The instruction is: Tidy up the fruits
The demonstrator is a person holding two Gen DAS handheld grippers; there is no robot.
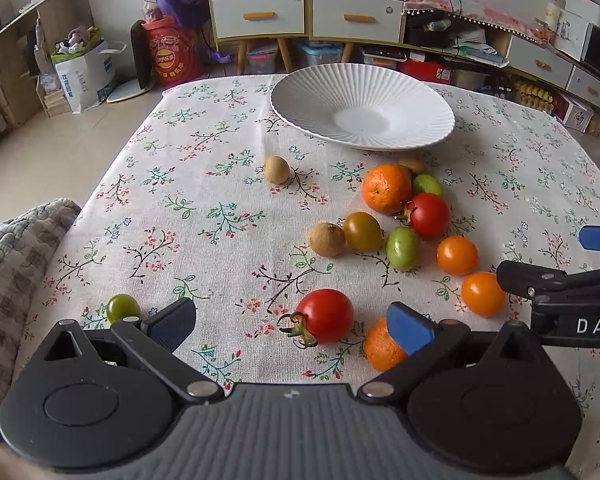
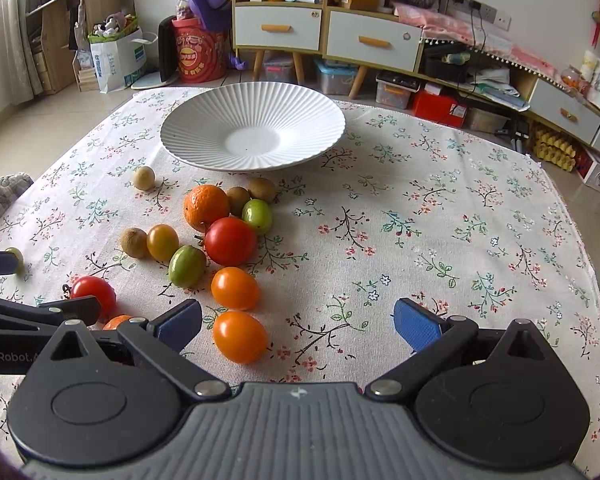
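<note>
We're low over the floral tablecloth [image 2: 440,216], both grippers hovering, nothing held. Left gripper [image 1: 292,322]: jaws spread wide, released, w/ a red tomato [image 1: 327,315] sitting between the fingers, stem pointing left toward us. Its right finger pad overlaps a small orange [image 1: 380,346] in view; contact we can't tell. Right gripper [image 2: 298,326]: jaws wide apart too, an orange cherry tomato [image 2: 240,337] just inside the left finger, long axis running left-right.

Room to move: the right half of the cloth is bare from the right wrist cam, open out to the hem. White ribbed plate [image 2: 204,120] sits at the far edge, centre bare. Fruit cluster lies between plate and grippers: big mandarin [image 2: 206,207], red tomato no. 2 [image 2: 230,241], green oval fruit [image 2: 187,265] tilted, long axis up-right. One tan round fruit [image 1: 276,169] sits apart to the left, and a green tomato [image 1: 123,307] is near the cloth's left edge, by the left finger.
</note>
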